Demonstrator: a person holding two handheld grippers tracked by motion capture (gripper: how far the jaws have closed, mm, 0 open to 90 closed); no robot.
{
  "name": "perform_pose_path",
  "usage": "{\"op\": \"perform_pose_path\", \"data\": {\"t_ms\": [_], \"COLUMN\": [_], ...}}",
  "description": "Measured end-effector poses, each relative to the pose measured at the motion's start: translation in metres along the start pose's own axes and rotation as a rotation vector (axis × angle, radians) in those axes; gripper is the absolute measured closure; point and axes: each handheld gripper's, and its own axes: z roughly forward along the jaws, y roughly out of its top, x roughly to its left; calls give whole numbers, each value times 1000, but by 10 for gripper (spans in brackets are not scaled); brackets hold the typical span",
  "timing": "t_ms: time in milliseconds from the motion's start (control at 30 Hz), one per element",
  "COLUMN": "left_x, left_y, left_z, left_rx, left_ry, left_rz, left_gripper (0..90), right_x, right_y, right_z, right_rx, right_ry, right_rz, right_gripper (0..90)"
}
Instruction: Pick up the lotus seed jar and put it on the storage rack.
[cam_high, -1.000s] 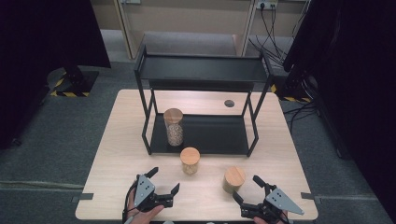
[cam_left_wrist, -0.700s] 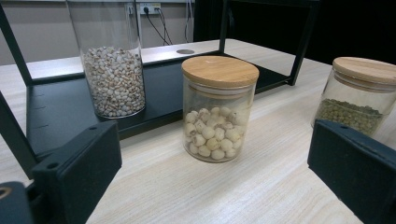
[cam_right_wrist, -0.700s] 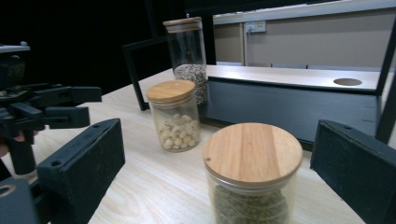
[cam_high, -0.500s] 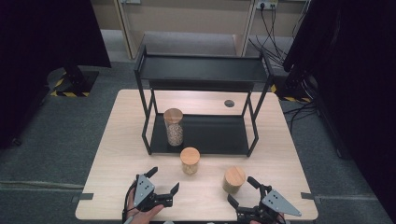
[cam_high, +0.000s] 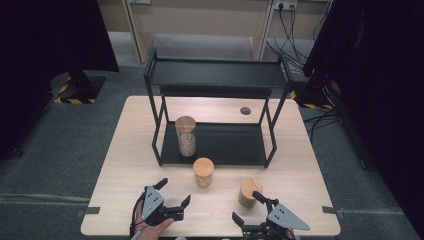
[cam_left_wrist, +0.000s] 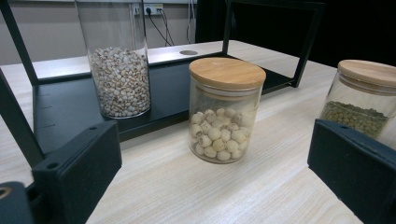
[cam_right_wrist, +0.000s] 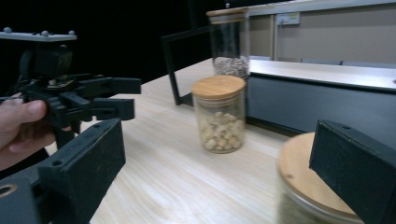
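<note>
Three lidded glass jars are in play. A tall jar of pale grains (cam_high: 185, 136) (cam_left_wrist: 120, 70) stands on the black rack's lower shelf (cam_high: 227, 142). In front of the rack, on the table, is a short jar of white beans (cam_high: 203, 171) (cam_left_wrist: 226, 112) (cam_right_wrist: 219, 114). To its right stands a jar of green beans (cam_high: 249, 192) (cam_left_wrist: 362, 100) (cam_right_wrist: 303, 184). My left gripper (cam_high: 175, 191) is open near the front edge, aimed at the white-bean jar, apart from it. Just short of the green-bean jar, my right gripper (cam_high: 246, 206) is open, and the jar's lid lies between its jaws in the right gripper view.
The black two-level rack (cam_high: 217, 75) takes up the table's far half, its top shelf bare. A round hole (cam_high: 245, 110) is in the tabletop behind it. The right gripper view shows the left gripper (cam_right_wrist: 79, 98) and the hand (cam_right_wrist: 21, 128) holding it.
My right gripper has shifted a little to the left and nearer the front edge, staying open. The left gripper and the jars have not moved.
</note>
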Motion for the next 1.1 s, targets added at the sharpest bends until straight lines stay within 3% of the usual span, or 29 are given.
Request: {"op": "perform_pose_path", "data": {"t_ms": [400, 867, 1100], "left_x": [1, 3, 4], "left_y": [0, 0, 0], "left_z": [-2, -2, -2], "left_rx": [-7, -8, -6], "left_ry": [2, 3, 5], "left_rz": [-1, -10, -24], "left_gripper": [23, 23, 23], "right_x": [12, 15, 19], "right_y": [5, 7, 8], "right_z": [28, 51, 61], "right_rx": [32, 52, 58], "right_ry": [60, 72, 51], "right_rz": [-22, -16, -9], "right_gripper": [40, 41, 43]}}
